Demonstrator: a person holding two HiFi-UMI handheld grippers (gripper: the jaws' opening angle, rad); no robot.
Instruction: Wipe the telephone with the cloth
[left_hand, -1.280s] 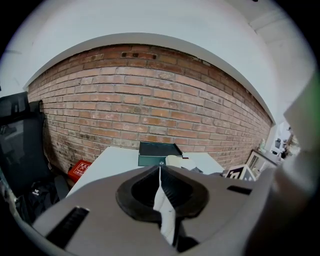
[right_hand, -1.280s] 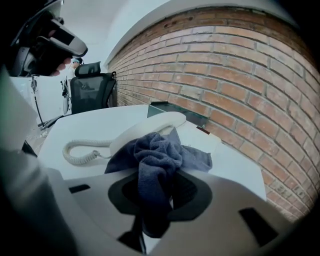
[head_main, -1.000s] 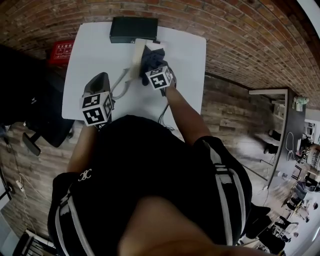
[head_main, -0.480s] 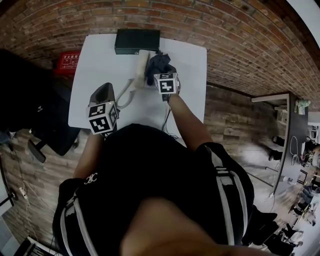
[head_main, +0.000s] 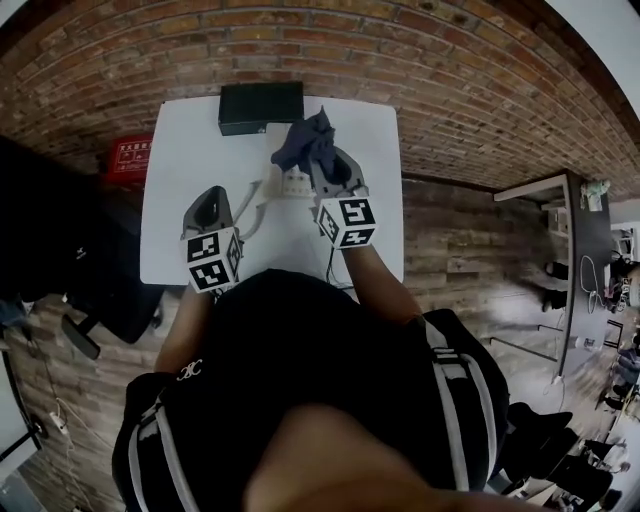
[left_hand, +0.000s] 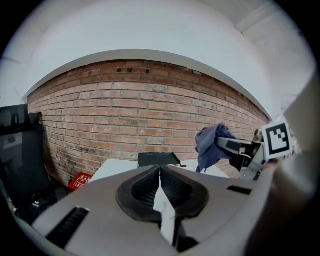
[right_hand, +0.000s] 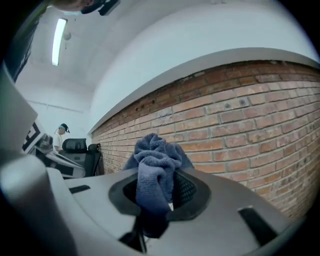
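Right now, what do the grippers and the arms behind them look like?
Both match: the left gripper and right gripper have grey moulded shells, black ribbed pads in an oval recess, and a white cube of black square markers at the rear. No cables visible on them. The person wears a black short-sleeved top with white stripes at the shoulders.

Dark blue cloth (right_hand: 156, 155) bunched, pinched between right gripper (right_hand: 157, 189) jaws; beige telephone (head_main: 293, 184) on white table (head_main: 190, 150).
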